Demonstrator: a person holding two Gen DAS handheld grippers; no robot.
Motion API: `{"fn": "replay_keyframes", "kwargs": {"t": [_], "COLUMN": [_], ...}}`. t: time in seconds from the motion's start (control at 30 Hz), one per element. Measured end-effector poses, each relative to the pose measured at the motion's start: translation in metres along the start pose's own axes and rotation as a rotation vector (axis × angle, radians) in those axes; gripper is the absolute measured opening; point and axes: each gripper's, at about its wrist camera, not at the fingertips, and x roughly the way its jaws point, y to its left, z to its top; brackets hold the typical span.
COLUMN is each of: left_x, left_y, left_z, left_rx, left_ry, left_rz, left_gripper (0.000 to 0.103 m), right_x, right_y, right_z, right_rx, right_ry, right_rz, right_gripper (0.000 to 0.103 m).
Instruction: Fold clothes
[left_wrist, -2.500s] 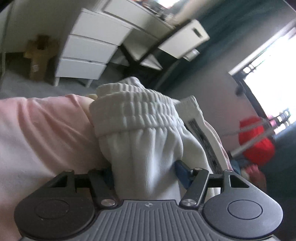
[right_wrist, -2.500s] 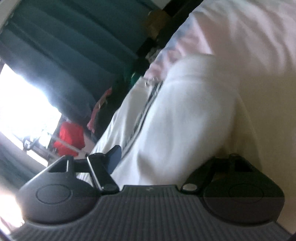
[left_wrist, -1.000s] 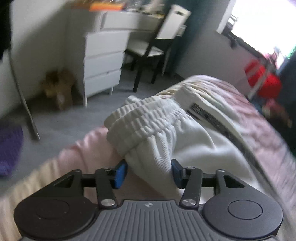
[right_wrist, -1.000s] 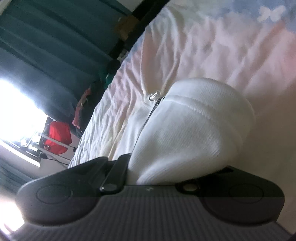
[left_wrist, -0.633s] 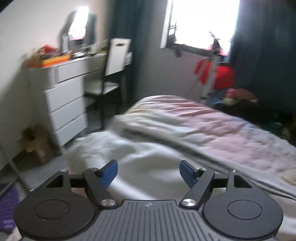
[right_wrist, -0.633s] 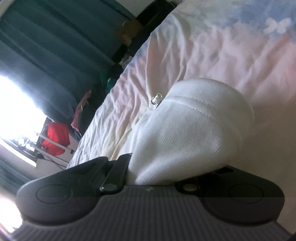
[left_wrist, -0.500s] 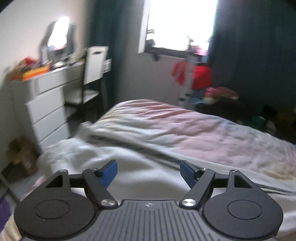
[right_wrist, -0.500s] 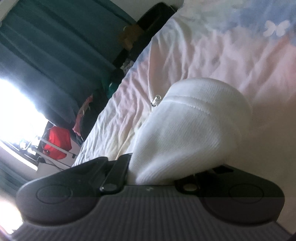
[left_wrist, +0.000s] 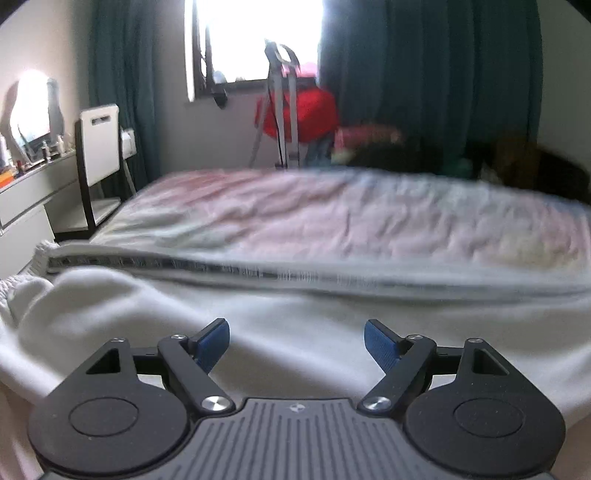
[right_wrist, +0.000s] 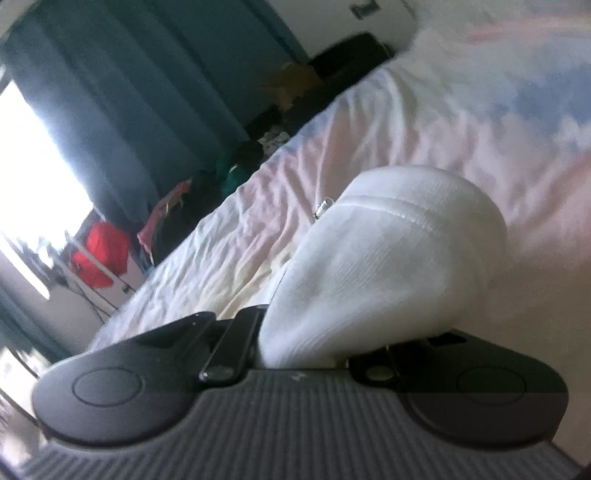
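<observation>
One white garment (left_wrist: 258, 306) lies spread on one bed (left_wrist: 332, 221), with one dark printed stripe (left_wrist: 184, 264) running along it. Two tools appear: the left tool (left_wrist: 296, 341) with two blue pads, and the right tool (right_wrist: 314, 350). The room also holds one window (left_wrist: 255, 37), one white chair (left_wrist: 98, 147), one desk (left_wrist: 26, 195), one mirror (left_wrist: 31, 107) and one red bag (left_wrist: 306, 110) on one metal stand (left_wrist: 284, 103).
</observation>
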Motion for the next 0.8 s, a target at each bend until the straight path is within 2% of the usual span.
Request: {"fn": "replay_keyframes", "kwargs": {"t": [0.07,0.2,0.33,0.47,0.57,0.67,0.8], "left_x": [0.012,0.019,0.017,0.008,0.0,-0.01,-0.017], "left_y": [0.001,0.005,0.015,0.028,0.036,0.047,0.062], "left_z": [-0.002,0.003,0.012,0.025,0.034,0.038,0.04], "left_rx": [0.011,0.016,-0.033,-0.081,-0.102,-0.138,-0.195], "left_ry": [0.052,0.054,0.03,-0.006,-0.043,-0.082,-0.101], "left_rz": [-0.017,-0.024,-0.062,-0.082,-0.089,-0.083,-0.086], "left_gripper": [0.081,0.081,0.081,0.081,0.081,0.081,0.081], "right_x": [-0.002,-0.011,-0.038,-0.071,-0.092,-0.102,-0.097], "right_y": [0.012,0.045,0.105,0.17,0.216,0.251,0.274], "right_z": [-0.001,-0.003,-0.015,-0.045,-0.081,-0.13,-0.211], "right_rx": [-0.079,-0.265,-0.56,-0.814,-0.954,-1.111,-1.31], "right_ry": [-0.021,-0.092,-0.247,-0.403,-0.467,-0.495,-0.448], "right_rz": [-0.017,-0.043,-0.027,0.048,0.113,0.147,0.201], "right_gripper": [0.014,0.014,0.014,0.014,0.014,0.014,0.014]}}
